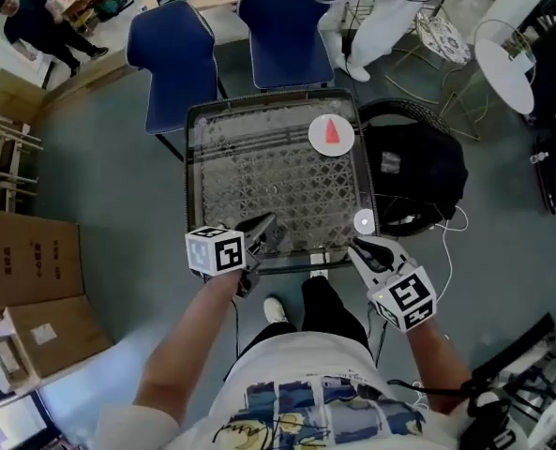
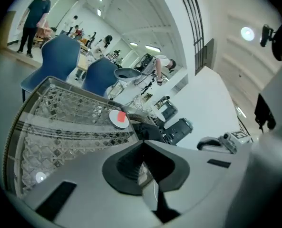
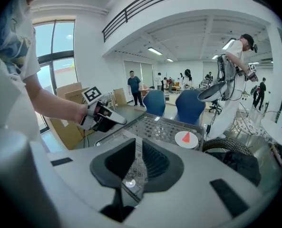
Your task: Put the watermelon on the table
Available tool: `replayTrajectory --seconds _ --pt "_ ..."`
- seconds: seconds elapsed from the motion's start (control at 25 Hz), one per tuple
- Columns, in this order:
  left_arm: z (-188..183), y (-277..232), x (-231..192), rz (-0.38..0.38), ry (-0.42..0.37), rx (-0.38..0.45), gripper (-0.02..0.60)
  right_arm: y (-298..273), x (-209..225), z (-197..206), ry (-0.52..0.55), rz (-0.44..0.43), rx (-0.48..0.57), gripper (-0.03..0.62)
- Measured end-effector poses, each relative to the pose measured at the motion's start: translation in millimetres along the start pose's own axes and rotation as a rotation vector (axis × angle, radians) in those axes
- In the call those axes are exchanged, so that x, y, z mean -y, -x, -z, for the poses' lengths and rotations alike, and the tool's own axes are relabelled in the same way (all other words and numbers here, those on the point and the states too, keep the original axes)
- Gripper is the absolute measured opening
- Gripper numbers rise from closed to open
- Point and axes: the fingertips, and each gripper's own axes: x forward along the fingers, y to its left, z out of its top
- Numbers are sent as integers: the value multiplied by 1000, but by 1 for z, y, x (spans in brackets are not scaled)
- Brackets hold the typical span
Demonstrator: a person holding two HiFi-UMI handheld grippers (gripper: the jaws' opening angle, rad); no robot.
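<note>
I hold both grippers in front of my torso on bare forearms, tips angled downward and well apart. My left gripper (image 1: pixel 268 223) has its jaws pressed together on nothing. My right gripper (image 1: pixel 357 246) has its jaws a narrow slit apart, with nothing between them.

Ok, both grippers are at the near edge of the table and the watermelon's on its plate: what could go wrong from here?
The watermelon lies on a plate by the far right corner of the table; a clumsy reach may push the plate toward the edge. The left gripper is shut and empty, so it would nudge rather than grasp. The right gripper hovers close to a small white disc and could knock it.
</note>
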Motion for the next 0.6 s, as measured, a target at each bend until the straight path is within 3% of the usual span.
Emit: replayTrajectory --seconds 0.24,0.44,0.6 --pt "28 108 67 148 -127 33 9 16 -60 -22 -1 -7 41 37" --pt "54 181 111 159 -286 67 9 33 -107 -27 25 -15 54 27" --pt "67 222 137 176 -295 124 9 42 -144 -32 53 -32 70 26"
